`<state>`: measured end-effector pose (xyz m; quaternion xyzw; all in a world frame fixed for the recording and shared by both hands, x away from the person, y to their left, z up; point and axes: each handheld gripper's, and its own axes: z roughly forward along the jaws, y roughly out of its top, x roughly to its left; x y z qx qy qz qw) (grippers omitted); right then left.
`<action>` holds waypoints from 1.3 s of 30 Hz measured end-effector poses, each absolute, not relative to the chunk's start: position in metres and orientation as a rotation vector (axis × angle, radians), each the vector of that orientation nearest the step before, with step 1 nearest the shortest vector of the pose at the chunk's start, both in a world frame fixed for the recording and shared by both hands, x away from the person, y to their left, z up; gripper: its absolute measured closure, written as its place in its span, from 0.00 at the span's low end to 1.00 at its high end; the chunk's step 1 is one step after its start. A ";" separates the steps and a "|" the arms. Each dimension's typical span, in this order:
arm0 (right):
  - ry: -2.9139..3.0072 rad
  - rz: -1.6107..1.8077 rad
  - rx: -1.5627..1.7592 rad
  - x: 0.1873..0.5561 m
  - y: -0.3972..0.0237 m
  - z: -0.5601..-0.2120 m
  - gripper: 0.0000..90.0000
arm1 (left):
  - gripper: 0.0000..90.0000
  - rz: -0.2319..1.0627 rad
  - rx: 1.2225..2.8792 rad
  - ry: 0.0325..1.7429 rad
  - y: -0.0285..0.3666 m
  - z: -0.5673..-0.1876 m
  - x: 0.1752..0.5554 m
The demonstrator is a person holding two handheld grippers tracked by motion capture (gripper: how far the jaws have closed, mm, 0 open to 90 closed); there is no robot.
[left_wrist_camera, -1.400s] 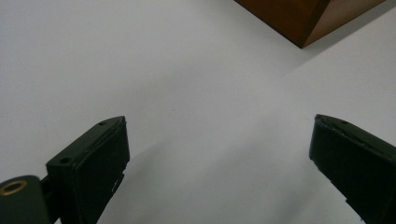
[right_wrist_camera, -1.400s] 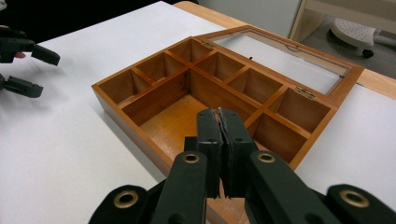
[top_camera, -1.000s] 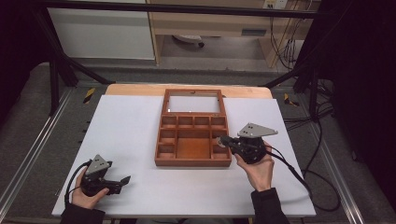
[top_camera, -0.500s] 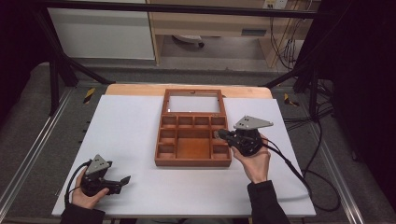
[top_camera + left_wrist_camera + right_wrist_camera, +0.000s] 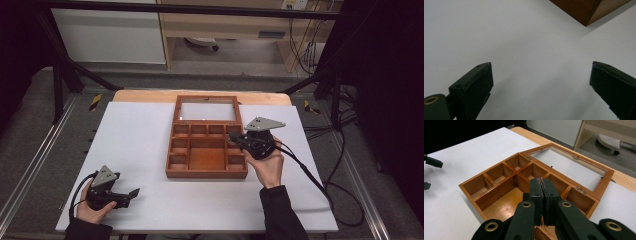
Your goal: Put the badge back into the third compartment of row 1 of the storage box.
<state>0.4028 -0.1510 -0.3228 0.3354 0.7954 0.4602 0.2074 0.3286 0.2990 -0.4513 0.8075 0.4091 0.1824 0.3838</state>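
A brown wooden box (image 5: 207, 173) with several small compartments and one large one sits mid-table, all showing bare wood. Its glass-paned lid (image 5: 207, 99) lies swung open flat behind it. My right gripper (image 5: 231, 136) is shut with nothing between its jaws, its tips over the box's right-hand compartments. In the right gripper view the closed jaws (image 5: 541, 181) hover above the box's dividers (image 5: 510, 177). My left gripper (image 5: 133, 192) rests low at the table's front left, well away from the box. Its jaws (image 5: 541, 65) stand wide open over bare white table, with a box corner (image 5: 587, 11) beyond.
The white tabletop (image 5: 135, 145) has a wooden strip (image 5: 145, 96) along its far edge. Metal rails run down both sides of the table. Cables (image 5: 320, 185) trail off to the right. A cabinet and a chair base (image 5: 200, 45) stand behind.
The right gripper has moved a little away from the person along the box's right side, still shut. The left gripper has stayed put.
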 end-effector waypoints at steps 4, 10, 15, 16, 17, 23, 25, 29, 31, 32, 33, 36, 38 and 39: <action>2.218 1.279 0.938 0.408 -0.147 -0.324 0.98 | 0.05 0.465 2.058 1.043 0.299 -0.451 0.329; 2.217 1.264 0.952 0.417 -0.145 -0.326 0.98 | 0.05 0.465 2.059 1.044 0.299 -0.451 0.329; 2.221 1.258 0.964 0.424 -0.142 -0.328 0.98 | 0.05 0.465 2.056 1.045 0.299 -0.451 0.329; 2.222 1.257 0.964 0.426 -0.141 -0.329 0.98 | 0.05 0.466 2.058 1.043 0.299 -0.451 0.329; 2.222 1.259 0.962 0.428 -0.140 -0.329 0.98 | 0.05 0.465 2.059 1.043 0.299 -0.451 0.329; 2.220 1.255 0.973 0.438 -0.136 -0.330 0.98 | 0.05 0.465 2.056 1.044 0.299 -0.451 0.329; 2.220 1.254 0.978 0.441 -0.135 -0.331 0.98 | 0.05 0.465 2.056 1.044 0.299 -0.451 0.329; 2.218 1.248 0.983 0.448 -0.132 -0.332 0.98 | 0.05 0.465 2.056 1.043 0.299 -0.451 0.329; 2.217 1.238 0.988 0.451 -0.131 -0.333 0.98 | 0.05 0.465 2.057 1.043 0.299 -0.451 0.329; 2.216 1.227 0.988 0.453 -0.131 -0.334 0.98 | 0.05 0.465 2.057 1.042 0.299 -0.451 0.329; 2.215 1.222 0.998 0.455 -0.131 -0.334 0.98 | 0.05 0.465 2.057 1.043 0.299 -0.451 0.329; 2.217 1.215 1.008 0.461 -0.130 -0.337 0.98 | 0.05 0.464 2.056 1.044 0.299 -0.451 0.329; 2.218 1.210 1.017 0.464 -0.129 -0.339 0.98 | 0.05 0.465 2.056 1.043 0.299 -0.451 0.329; 2.220 1.208 1.022 0.465 -0.128 -0.340 0.98 | 0.05 0.465 2.056 1.043 0.299 -0.451 0.329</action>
